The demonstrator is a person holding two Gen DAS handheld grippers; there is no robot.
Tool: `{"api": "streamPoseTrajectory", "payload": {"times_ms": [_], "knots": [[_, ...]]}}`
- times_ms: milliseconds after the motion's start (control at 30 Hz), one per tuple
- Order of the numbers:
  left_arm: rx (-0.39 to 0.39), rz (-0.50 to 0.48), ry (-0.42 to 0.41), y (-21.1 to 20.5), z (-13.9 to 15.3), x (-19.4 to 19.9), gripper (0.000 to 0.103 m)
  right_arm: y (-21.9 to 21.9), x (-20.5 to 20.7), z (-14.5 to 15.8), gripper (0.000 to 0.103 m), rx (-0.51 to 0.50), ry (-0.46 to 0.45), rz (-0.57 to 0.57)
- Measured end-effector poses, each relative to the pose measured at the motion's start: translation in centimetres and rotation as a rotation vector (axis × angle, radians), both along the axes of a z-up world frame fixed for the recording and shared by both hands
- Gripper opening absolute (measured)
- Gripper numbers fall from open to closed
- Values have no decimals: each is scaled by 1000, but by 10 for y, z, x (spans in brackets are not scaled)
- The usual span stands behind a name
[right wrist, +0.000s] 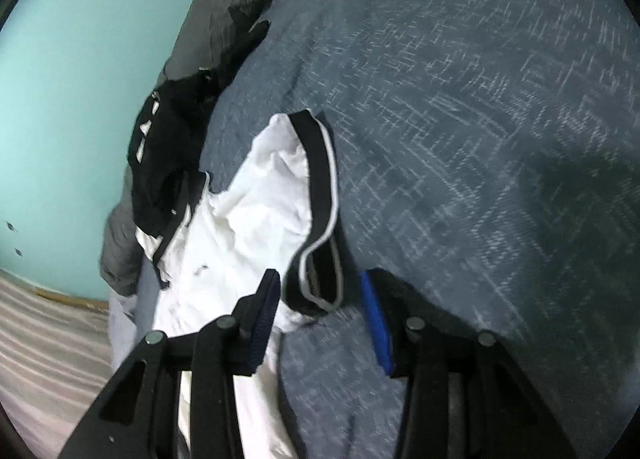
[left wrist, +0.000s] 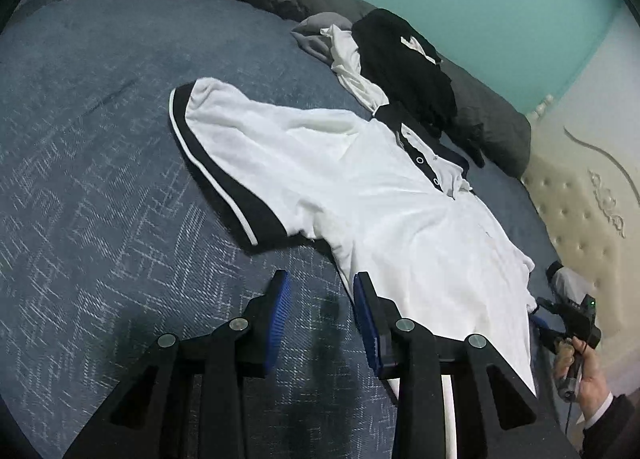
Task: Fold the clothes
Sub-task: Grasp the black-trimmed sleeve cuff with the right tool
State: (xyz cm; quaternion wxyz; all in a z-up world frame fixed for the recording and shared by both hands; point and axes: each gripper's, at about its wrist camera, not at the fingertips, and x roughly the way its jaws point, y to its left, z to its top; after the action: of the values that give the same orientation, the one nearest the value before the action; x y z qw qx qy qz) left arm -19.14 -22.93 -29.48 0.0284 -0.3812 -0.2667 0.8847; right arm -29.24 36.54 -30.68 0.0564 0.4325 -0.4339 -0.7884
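The left hand-held gripper [left wrist: 322,299] is held with its jaws apart and empty, just beside the shirt's [left wrist: 360,199] edge. The right hand-held gripper [right wrist: 320,299] is likewise apart, with a sleeve cuff [right wrist: 316,283] between the jaws, unpressed. The shirt is spread on the bed [left wrist: 100,179], below a black garment [left wrist: 404,63].

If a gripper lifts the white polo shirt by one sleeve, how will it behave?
The white polo shirt would probably sag and drape: it lies wrinkled on the blue bedspread. It looks thin, so likely light. Its banded sleeve may slide rather than hold shape.
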Motion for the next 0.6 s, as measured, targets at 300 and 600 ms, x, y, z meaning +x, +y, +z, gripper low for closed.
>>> {"api": "streamPoseTrajectory", "payload": {"times_ms": [300, 600], "knots": [[4, -13, 9, 1, 1, 0, 36, 17, 13, 22, 1, 80, 68, -44], [17, -12, 4, 0, -2, -4, 36, 27, 9, 0, 8, 57, 8, 18]]}}
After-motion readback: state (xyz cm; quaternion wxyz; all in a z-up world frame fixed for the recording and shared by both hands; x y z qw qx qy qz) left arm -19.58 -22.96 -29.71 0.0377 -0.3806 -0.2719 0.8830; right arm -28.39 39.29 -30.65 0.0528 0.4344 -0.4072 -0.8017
